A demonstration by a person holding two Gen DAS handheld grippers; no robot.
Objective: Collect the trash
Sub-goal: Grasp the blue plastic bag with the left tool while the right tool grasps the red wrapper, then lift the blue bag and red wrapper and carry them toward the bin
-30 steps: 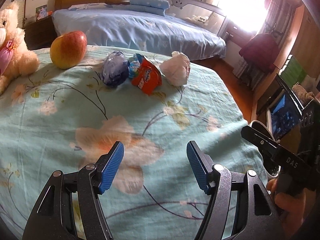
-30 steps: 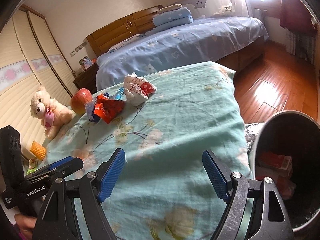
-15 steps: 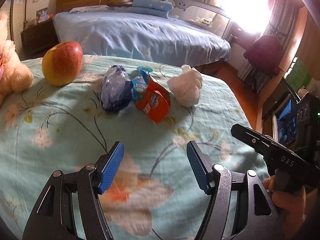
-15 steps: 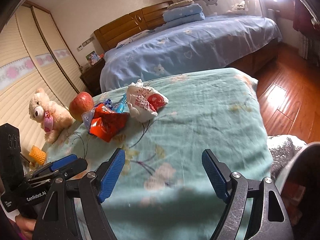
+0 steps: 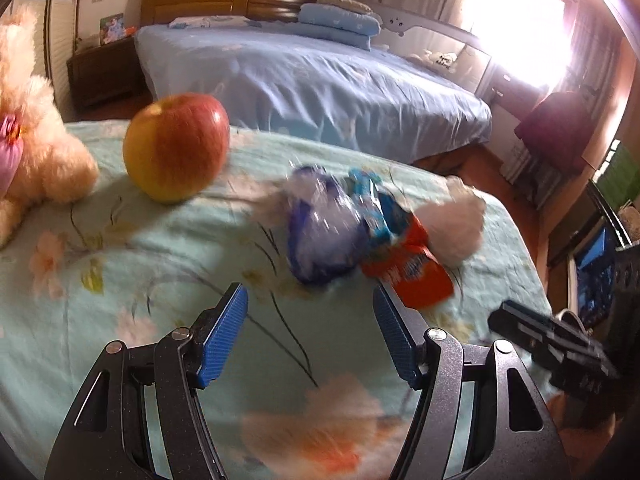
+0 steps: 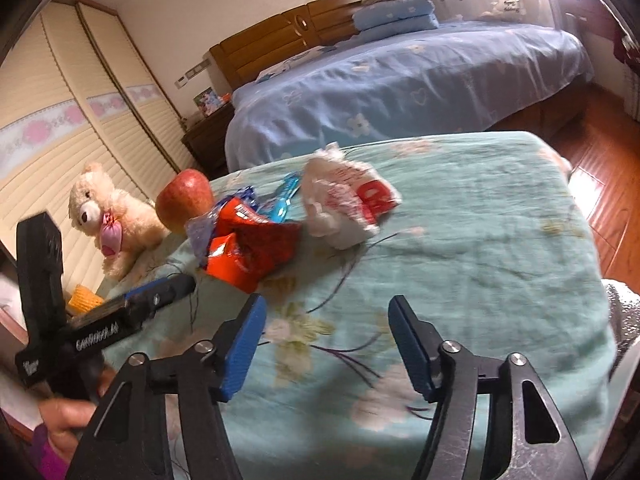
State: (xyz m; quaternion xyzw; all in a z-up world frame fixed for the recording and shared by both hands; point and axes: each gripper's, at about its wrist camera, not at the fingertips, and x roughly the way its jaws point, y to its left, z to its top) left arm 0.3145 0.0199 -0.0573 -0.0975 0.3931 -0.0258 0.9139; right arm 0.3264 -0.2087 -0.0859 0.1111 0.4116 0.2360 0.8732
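Working from your left across the floral bedspread (image 5: 120, 264), the teddy bear (image 5: 36, 152) and the apple (image 5: 176, 148) sit at the far side; neither reads as trash, so I'd leave them. Next comes the cluster you are after, all of it lying on the cover and touching or nearly so: a crumpled blue-and-clear plastic bag (image 5: 320, 232), a small blue wrapper (image 5: 370, 208) tucked against it, a red snack packet (image 5: 408, 276), and furthest right a white wrapper with red print (image 6: 344, 204). Your left gripper (image 5: 310, 340) stands with its tongs apart and empty, just short of the blue-and-clear bag and the red packet. Your right gripper (image 6: 326, 344) is also empty, its jaws closing with nothing between them, and the white wrapper lies ahead of it, a little apart. Judging by this, none of the four visible pieces is collected yet; every pickup and every drop remains. No bin shows here, so I cannot tell where it stands.
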